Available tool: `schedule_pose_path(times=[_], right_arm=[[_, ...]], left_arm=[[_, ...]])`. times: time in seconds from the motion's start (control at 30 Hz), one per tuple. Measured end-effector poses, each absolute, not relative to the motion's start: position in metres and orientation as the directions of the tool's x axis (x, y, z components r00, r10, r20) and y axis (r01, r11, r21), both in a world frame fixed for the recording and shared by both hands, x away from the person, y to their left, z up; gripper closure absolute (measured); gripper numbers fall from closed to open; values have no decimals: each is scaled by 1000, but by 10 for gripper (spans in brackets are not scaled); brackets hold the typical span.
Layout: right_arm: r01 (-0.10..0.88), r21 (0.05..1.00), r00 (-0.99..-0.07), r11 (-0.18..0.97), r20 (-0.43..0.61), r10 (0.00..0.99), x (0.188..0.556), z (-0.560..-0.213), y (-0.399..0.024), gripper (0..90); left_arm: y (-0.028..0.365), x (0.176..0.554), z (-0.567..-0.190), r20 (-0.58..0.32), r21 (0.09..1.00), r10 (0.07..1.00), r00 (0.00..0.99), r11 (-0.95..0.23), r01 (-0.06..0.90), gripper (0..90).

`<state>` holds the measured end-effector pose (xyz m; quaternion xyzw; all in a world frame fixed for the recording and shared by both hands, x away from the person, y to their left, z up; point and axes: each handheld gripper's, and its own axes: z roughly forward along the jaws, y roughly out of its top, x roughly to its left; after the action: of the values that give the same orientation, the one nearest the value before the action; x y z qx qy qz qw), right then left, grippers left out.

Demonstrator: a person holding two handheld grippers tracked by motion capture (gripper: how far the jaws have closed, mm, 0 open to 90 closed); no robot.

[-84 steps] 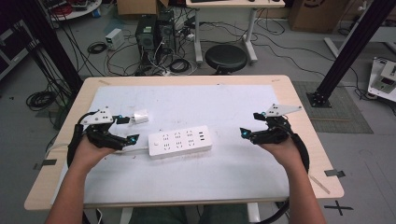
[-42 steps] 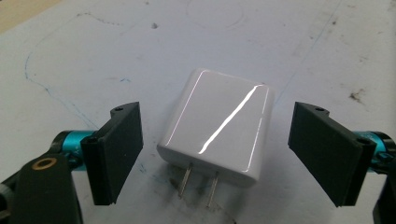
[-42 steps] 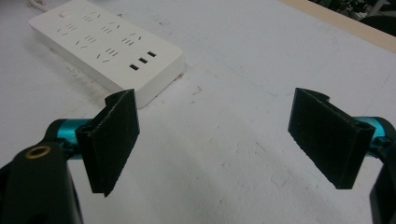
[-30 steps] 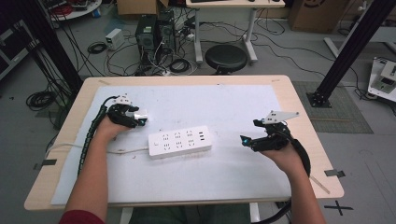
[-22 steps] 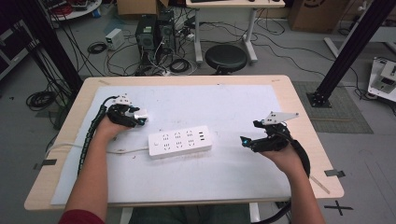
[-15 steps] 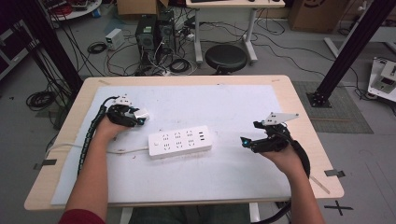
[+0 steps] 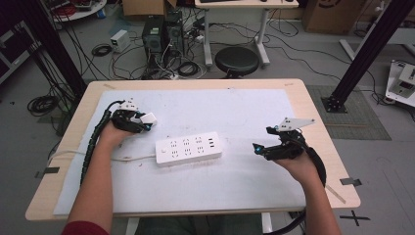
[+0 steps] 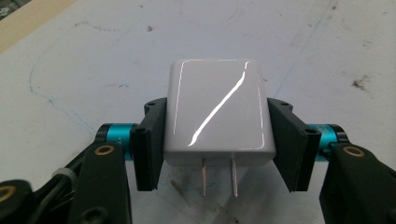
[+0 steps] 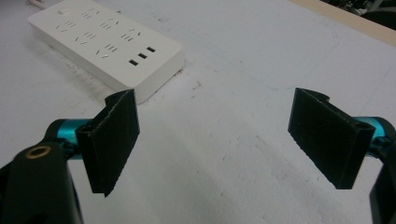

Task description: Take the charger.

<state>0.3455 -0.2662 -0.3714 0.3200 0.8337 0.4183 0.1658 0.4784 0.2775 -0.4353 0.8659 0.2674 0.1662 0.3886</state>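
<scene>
A white power strip [image 7: 189, 148] lies flat in the middle of the white mat, its cord running off to the left; it also sits at the upper left of the right gripper view [image 9: 106, 45]. My left gripper [image 7: 145, 122] is shut on a glossy white plug adapter [image 8: 216, 112], squeezed between both pads with its two metal prongs pointing back toward the camera. The adapter [image 7: 148, 118] hangs just above the mat, left of and beyond the strip. My right gripper [image 7: 262, 142] stands open to the right of the strip, with bare mat between its pads [image 9: 116, 140].
The white mat [image 7: 244, 112] covers most of the wooden table [image 7: 313, 112]. Past the far edge the floor holds a black stool [image 7: 237, 60], computer towers and tangled cables. A black frame post [image 7: 364, 54] rises at the right.
The left gripper moved to the small white adapter at the far left and closed on it, and now holds it slightly raised. The right gripper dropped a little lower and stays open.
</scene>
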Motion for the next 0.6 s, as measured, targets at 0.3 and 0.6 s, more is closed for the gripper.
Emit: schedule_pose_path(times=[0.3, 0.6], right_arm=[[379, 811, -755, 446, -8, 656, 341, -367, -263, 168], [354, 822, -772, 446, -13, 636, 334, -360, -260, 168]], left_arm=[[279, 448, -393, 47, 805, 572, 819, -507, 308, 424], [268, 392, -347, 70, 810, 508, 859, -531, 248, 424]])
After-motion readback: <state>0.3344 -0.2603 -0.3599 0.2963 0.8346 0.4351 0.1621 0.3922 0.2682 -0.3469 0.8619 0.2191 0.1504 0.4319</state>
